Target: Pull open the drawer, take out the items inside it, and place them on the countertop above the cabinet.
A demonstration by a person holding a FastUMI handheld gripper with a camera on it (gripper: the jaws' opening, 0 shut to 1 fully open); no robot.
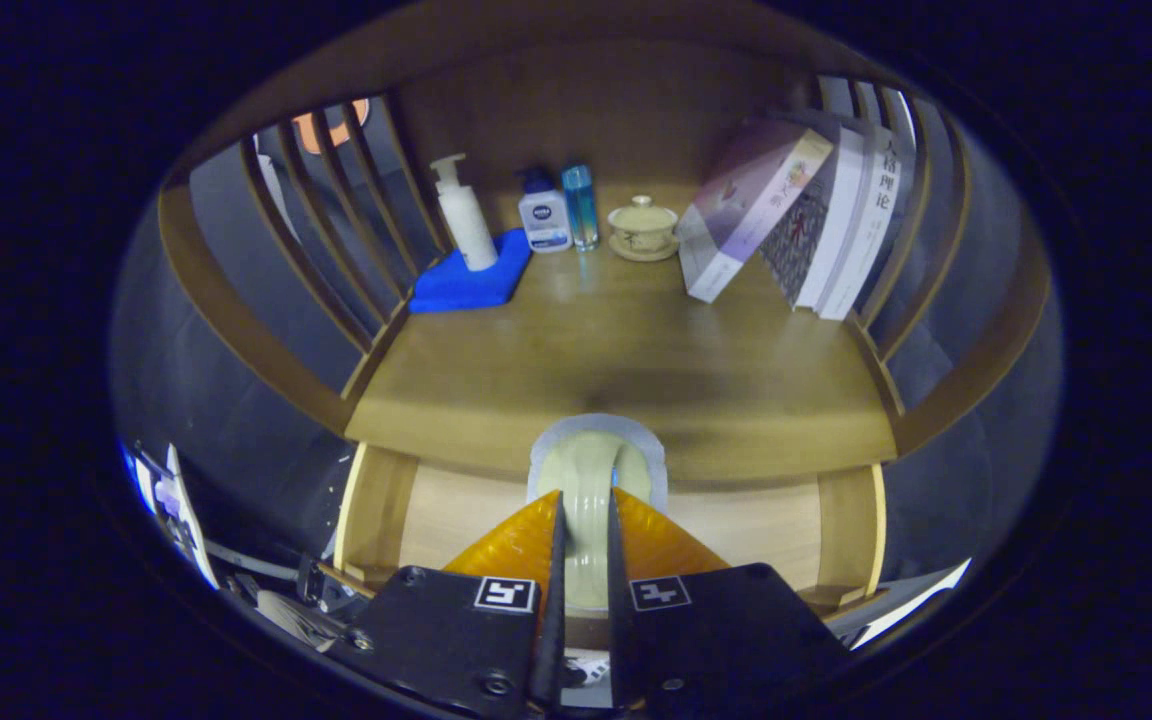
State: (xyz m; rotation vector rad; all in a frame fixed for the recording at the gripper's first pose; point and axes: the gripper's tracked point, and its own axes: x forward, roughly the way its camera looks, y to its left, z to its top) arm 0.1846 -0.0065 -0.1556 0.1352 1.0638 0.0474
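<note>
Currently, in the gripper view, the gripper (584, 520) has its jaws clenched on a pale green roll of tape (591, 480); both orange fingers (511, 545) press against the roll's sides, one on each side. The roll stands on edge between them, and its upper part rises just past the fingertips, level with the front edge of the tabletop (626, 370). Below that edge, the drawer (736, 525) is pulled open; its light wooden floor shows on both sides of the fingers.

At the back of the tabletop, a white pump bottle (463, 215) stands on a blue cloth (466, 282). Beside it stand a small white bottle with a dark cap (544, 212) and a slim blue bottle (581, 205). A lidded cup on a saucer (643, 228) sits next to them. Several books (801, 225) lean against the slatted side rail (921, 270).
</note>
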